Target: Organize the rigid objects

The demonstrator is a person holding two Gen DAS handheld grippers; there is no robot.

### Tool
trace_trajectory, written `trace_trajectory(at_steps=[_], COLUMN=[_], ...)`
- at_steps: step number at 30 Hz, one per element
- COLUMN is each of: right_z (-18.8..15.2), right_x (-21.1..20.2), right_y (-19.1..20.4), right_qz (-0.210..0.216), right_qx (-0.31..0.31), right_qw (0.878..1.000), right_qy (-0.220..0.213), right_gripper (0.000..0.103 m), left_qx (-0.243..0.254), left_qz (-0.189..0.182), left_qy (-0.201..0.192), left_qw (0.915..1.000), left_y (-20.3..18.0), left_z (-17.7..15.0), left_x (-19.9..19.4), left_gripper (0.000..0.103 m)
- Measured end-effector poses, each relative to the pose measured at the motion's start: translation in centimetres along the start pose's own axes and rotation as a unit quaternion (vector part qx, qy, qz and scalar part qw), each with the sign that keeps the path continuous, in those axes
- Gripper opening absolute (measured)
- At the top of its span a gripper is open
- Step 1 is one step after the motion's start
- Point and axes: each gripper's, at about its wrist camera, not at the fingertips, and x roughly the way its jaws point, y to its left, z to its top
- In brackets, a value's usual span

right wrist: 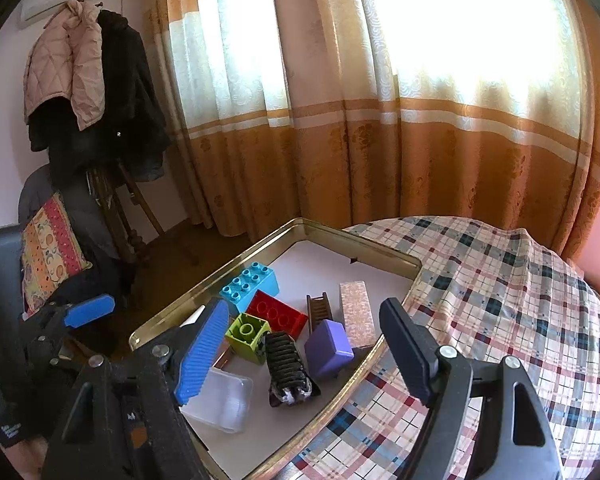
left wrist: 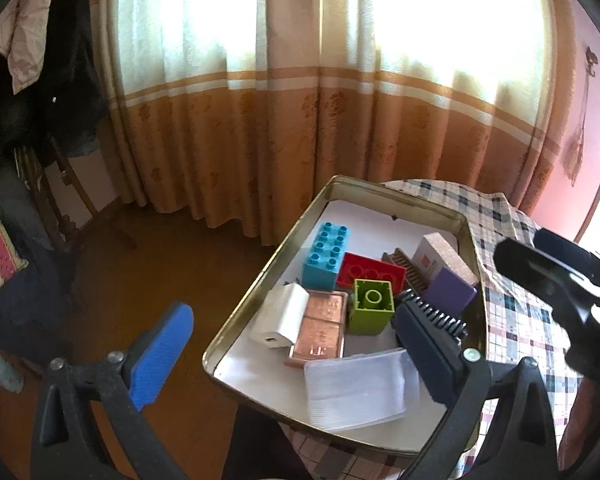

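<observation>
A gold-rimmed metal tray [left wrist: 260, 280] [right wrist: 236, 258] on the plaid-covered table holds a light blue brick [left wrist: 326, 256] [right wrist: 250, 286], a red brick [left wrist: 370, 274] [right wrist: 276, 314], a green brick [left wrist: 370, 310] [right wrist: 248, 336], a purple block [left wrist: 450, 294] [right wrist: 328, 348], a white charger [left wrist: 280, 316], a copper box [left wrist: 320, 332], a clear plastic case [left wrist: 356, 392] [right wrist: 224, 404], a black comb [right wrist: 286, 368] and a pinkish box [left wrist: 440, 258] [right wrist: 356, 312]. My left gripper [left wrist: 296, 354] is open and empty over the tray's near left edge. My right gripper [right wrist: 304, 356] is open and empty above the tray.
The plaid tablecloth [right wrist: 500, 300] covers the table right of the tray. Orange curtains [left wrist: 300, 128] hang behind. A coat rack with jackets [right wrist: 92, 92] and a chair with a patterned cushion [right wrist: 48, 252] stand left, over wooden floor [left wrist: 140, 272].
</observation>
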Motion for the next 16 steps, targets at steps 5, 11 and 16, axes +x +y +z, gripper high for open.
trace_trajectory(at_steps=[5,11,16], right_z=[-0.35,-0.77,-0.97], right_x=[0.21,0.39,0.41], right_y=[0.37,0.49,0.33], right_qz=[0.002,0.005,0.006], right_qx=[-0.005,-0.004,0.001], right_qw=[1.0,1.0,1.0], right_qy=[0.004,0.008,0.01], right_gripper=[0.08,0.08,0.08], left_qx=[0.006,0.015,0.015], left_qz=[0.007,0.022,0.021], left_qy=[-0.003,-0.004,-0.005], left_qw=[1.0,0.9997,0.9996], left_y=[-0.14,-0.23,-0.14], left_z=[-0.26,-0.57,-0.59], left_x=[-0.05,0.26,0.28], left_gripper=[0.103,0.103,0.103])
